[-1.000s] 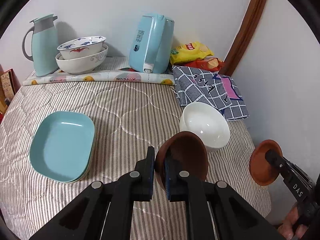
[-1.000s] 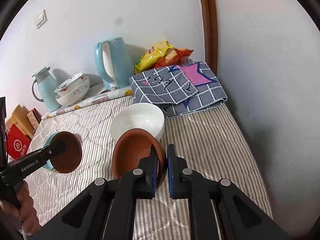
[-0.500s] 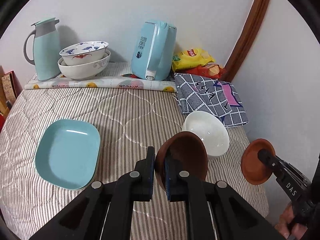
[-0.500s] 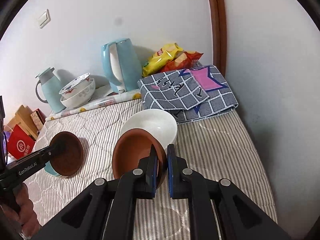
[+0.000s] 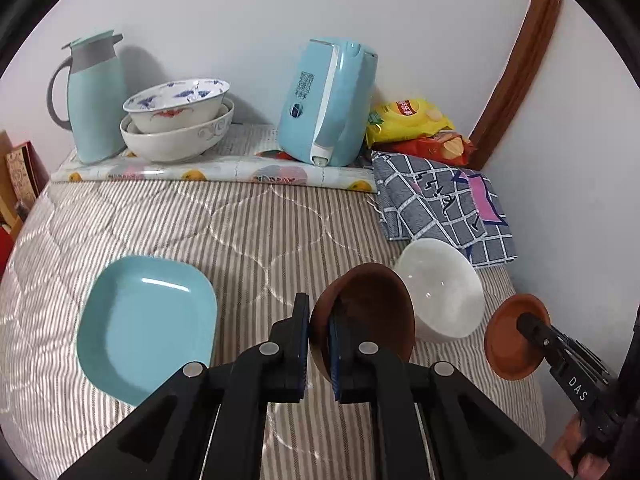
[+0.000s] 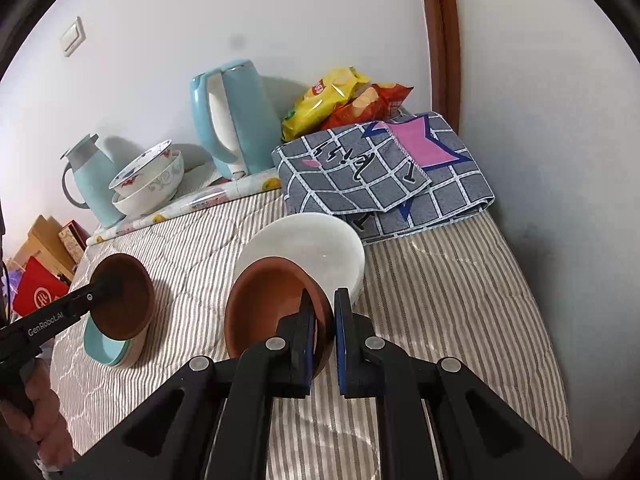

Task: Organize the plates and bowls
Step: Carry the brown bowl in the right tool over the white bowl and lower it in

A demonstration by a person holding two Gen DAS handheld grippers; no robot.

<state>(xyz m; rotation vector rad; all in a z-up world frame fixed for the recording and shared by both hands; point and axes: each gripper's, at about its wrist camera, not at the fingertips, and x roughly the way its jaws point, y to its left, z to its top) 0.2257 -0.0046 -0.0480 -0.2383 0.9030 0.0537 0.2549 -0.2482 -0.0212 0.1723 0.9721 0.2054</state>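
left gripper (image 5: 318, 344): clamped tight on the rim of a brown bowl (image 5: 368, 312), one pad inside, one outside; the bowl is held tilted on edge, well off the bed, its matte terracotta inside turned toward the right

right gripper (image 6: 324, 332): clenched the same way on the rim of a second brown bowl (image 6: 268, 304), same clay-brown colour, plain and unglazed-looking, held tilted in front of the white bowl

white bowl (image 6: 308, 248): plain glossy white, deep, seated on the striped bed cover (image 6: 440, 288) near its right edge, just in front of the checked cloth (image 6: 384, 168)

teal plate (image 5: 148, 324): squarish with rounded corners, shallow; more than one seems to be stacked, toward the left side of the cover

patterned bowls (image 5: 176, 120): two nested, blue and red motifs on the upper one, parked at the back edge by the wall, between a teal jug (image 5: 94, 96) and a blue kettle (image 5: 328, 100)

back right corner: snack bags (image 5: 412, 120) tucked behind the cloth
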